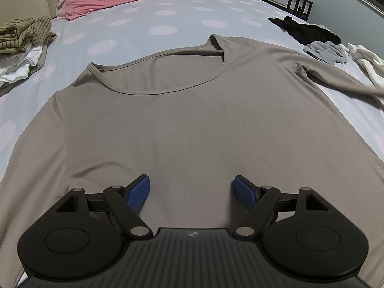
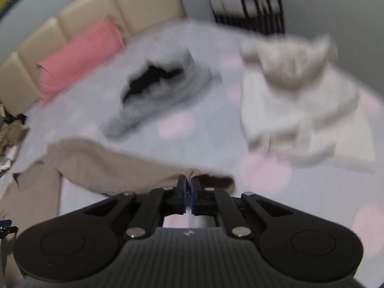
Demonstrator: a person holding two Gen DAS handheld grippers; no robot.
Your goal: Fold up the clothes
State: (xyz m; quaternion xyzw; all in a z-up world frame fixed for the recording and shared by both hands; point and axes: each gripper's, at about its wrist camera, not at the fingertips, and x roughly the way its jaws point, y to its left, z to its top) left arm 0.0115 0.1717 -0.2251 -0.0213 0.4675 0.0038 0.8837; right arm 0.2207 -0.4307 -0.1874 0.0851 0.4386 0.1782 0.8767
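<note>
- Currently, your left gripper (image 1: 190, 192) hangs with its blue pads spread wide and nothing between them, low over the lower body panel of the taupe long-sleeved shirt (image 1: 182, 120).
- The shirt lies flat and face up on the dotted bedsheet (image 1: 134, 31), directly ahead of and beneath that gripper. Its long axis runs straight away from the fingers, hem nearest, scooped neckline (image 1: 163, 81) farthest.
- One sleeve (image 1: 340, 81) stretches out ahead and to the right of the left gripper.
- Your right gripper (image 2: 189, 187) is clamped on taupe cloth that looks to be the end of that sleeve; the fabric trails away to its left. The right wrist view is blurred, so treat the exact pinch point as unconfirmed.
- The right gripper is therefore the one in contact with the sleeve; the left is nearer the body panel and hem.
- The cloth reads as thin, smooth and limp, with only faint creases near the hem.
- Other garments sit well apart: a striped heap (image 1: 24, 33) far left, a black and grey pile (image 1: 309, 33) far right.
</note>
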